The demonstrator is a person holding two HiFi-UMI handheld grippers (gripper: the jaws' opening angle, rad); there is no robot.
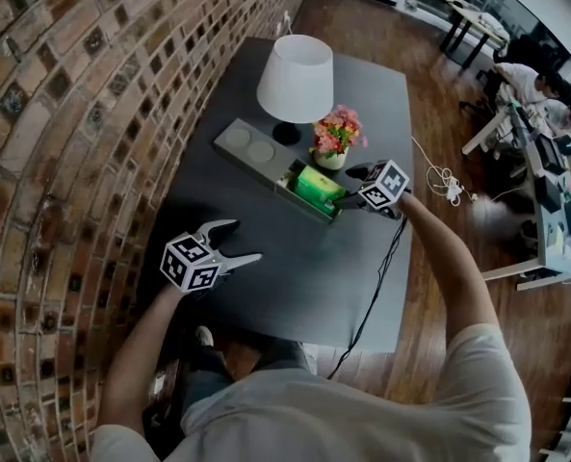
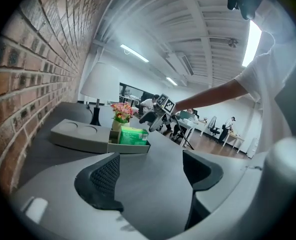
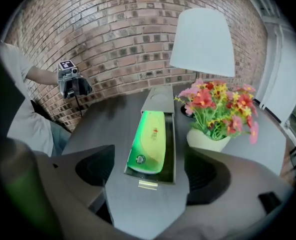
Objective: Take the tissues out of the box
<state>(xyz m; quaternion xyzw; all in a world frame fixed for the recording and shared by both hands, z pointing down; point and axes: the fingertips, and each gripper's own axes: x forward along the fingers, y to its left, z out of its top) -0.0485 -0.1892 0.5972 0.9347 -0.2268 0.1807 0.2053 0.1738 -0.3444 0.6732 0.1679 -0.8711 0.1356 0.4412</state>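
Plenty of bare grey table (image 1: pixel 295 287) lies on the person's side, so a lift and draw-back that way looks clear. The lamp (image 1: pixel 296 77) and flower pot (image 3: pixel 207 139) crowd the far side of the long grey box (image 1: pixel 249 149). In its slid-out tray lies the green tissue pack (image 3: pixel 148 141), probably light, squashy and slick-wrapped, so it is best pinched gently across its narrow sides. The right gripper (image 3: pixel 152 171) hovers at the tray's end, jaws wide apart and empty. The left gripper (image 1: pixel 245 242) is also spread and empty, over bare table well away.
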